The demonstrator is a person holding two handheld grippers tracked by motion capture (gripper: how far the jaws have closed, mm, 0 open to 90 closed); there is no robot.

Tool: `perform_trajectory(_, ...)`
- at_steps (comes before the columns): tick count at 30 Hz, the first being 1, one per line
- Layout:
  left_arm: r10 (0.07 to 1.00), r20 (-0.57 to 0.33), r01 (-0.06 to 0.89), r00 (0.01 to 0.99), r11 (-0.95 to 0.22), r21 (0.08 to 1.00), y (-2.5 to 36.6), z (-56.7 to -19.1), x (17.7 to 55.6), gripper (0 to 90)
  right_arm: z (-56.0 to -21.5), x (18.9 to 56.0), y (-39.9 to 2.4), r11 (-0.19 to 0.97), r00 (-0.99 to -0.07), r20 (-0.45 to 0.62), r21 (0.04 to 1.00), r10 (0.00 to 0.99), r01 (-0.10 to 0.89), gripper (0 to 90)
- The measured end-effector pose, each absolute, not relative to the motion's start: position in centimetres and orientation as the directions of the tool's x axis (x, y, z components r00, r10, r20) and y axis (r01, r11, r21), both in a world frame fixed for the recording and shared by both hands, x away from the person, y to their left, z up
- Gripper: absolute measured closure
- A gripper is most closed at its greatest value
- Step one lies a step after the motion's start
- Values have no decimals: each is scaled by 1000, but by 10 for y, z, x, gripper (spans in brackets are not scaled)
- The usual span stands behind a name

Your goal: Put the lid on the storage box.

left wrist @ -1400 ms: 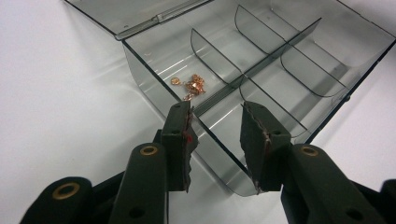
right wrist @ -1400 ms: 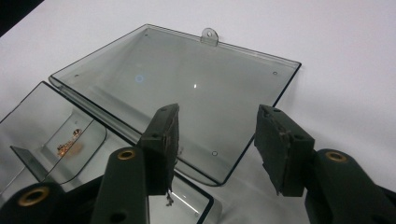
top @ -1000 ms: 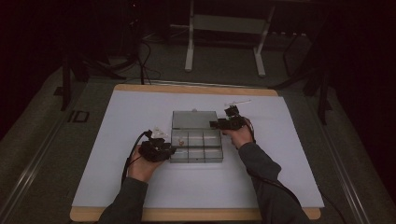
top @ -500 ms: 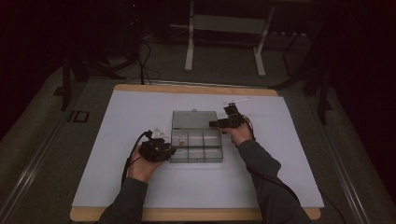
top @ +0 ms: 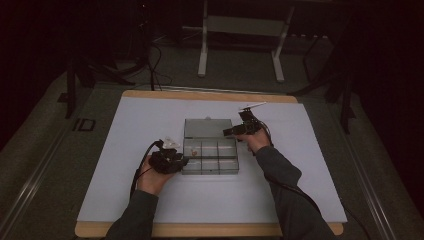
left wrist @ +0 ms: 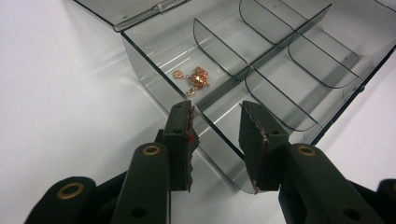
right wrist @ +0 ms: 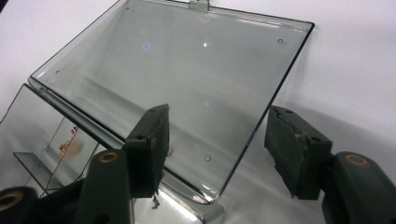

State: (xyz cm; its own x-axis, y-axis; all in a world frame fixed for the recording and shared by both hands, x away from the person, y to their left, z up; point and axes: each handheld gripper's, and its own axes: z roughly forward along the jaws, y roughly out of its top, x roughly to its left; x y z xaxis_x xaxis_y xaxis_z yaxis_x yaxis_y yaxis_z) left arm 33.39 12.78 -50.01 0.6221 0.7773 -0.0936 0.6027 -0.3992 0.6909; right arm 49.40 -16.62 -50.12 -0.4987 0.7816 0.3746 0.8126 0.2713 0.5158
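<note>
On the white table (top: 300,190) lay one smoky clear box (top: 210,172) with its lid (top: 207,129) folded back flat on the far side, and the long axis of both ran left to right. The box had six compartments, two rows of three. One small gold chain (top: 191,148) rested in the far-left compartment; the other five looked empty.

There were two grippers, one per hand. The left gripper (top: 184,161) was at the near-left corner of the box. In the left gripper view its jaws stood apart (left wrist: 217,126) with the box's left wall (left wrist: 159,88) passing between them, and the pads did not seem to press on it. The chain (left wrist: 196,79) lay just ahead of these jaws and a little to their left – so the left hand was clearly the nearer one to it.

The right gripper (top: 227,132) was at the right edge of the lid. Its jaws (right wrist: 217,135) had just been opening and stood wide apart – the lid's (right wrist: 187,70) corner lay between them, but they were not clamped on it.

I judged that any reach for the chain would go forward over the wall and down.
</note>
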Motion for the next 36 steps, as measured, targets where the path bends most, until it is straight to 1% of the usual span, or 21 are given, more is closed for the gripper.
perform_trajectory(3,777,-93,603,622,-400,691,128,-500,334,655,-501,495,-165,264,-485,381,502,787,823,390)
perform_trajectory(7,776,-92,602,624,-401,691,128,-500,334,655,-503,498,-166,236,-455,422,474,784,848,384)
perform_trajectory(11,776,-91,601,625,-403,690,128,-500,334,655,-503,499,-166,232,-447,429,465,785,854,383)
perform_trajectory(19,775,-88,599,626,-406,690,128,-500,334,655,-505,501,-166,205,-416,473,435,777,877,399)
perform_trajectory(29,775,-84,599,627,-409,688,127,-500,334,654,-501,495,-164,228,-465,419,502,779,834,425)
perform_trajectory(36,776,-78,599,626,-414,685,126,-499,334,654,-495,487,-166,240,-503,353,576,789,781,517)
